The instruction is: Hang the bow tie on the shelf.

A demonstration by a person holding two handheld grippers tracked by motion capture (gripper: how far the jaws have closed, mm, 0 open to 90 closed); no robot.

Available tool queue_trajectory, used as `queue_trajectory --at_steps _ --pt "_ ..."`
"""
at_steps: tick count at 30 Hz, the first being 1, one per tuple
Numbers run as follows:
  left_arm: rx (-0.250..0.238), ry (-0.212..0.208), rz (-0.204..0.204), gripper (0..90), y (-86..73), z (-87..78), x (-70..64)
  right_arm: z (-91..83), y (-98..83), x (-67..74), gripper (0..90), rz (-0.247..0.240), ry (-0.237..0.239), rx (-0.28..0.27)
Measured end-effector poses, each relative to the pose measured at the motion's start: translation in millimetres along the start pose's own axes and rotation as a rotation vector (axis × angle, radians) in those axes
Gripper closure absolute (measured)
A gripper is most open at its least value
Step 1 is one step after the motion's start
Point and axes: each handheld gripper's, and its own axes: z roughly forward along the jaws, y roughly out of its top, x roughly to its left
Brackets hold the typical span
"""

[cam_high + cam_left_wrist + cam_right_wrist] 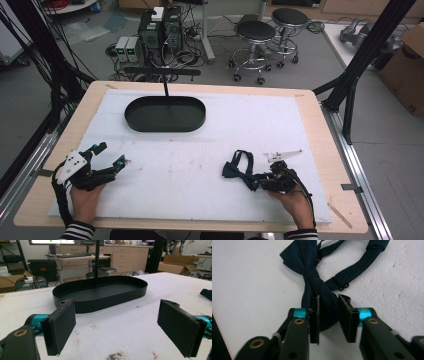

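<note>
Dark navy bow tie [317, 280], smooth woven fabric, knotted at the middle, strap looped beyond; no readable writing on it. It lies on the near right of the white foam mat [200, 165], long axis running left to right. Right gripper [331, 315] is clamped on the tie's near wing, pads pressing the cloth. Left gripper [117, 327], near left, gapes wide with nothing between. Oval black metal tray [165, 114] sits far centre, thin upright post rising from it.
</note>
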Motion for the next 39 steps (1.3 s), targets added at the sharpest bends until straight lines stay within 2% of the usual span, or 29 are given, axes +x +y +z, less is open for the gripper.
queue_trajectory --at_steps 6,23,38,39 --pt "-0.001 0.000 -0.002 15.5 0.0 0.1 -0.2 0.4 1.3 3.1 82.6 -0.025 0.005 0.016" --pt "-0.001 -0.001 0.000 15.5 0.0 0.0 0.0 -0.4 1.6 8.0 83.4 -0.073 -0.023 -0.015" --pt "-0.001 -0.001 0.000 15.5 0.0 0.0 0.1 0.6 10.2 16.8 83.4 -0.145 -0.072 -0.094" --pt "-0.001 -0.001 0.000 15.5 0.0 0.1 0.1 0.4 12.1 18.1 83.4 -0.160 -0.081 -0.109"
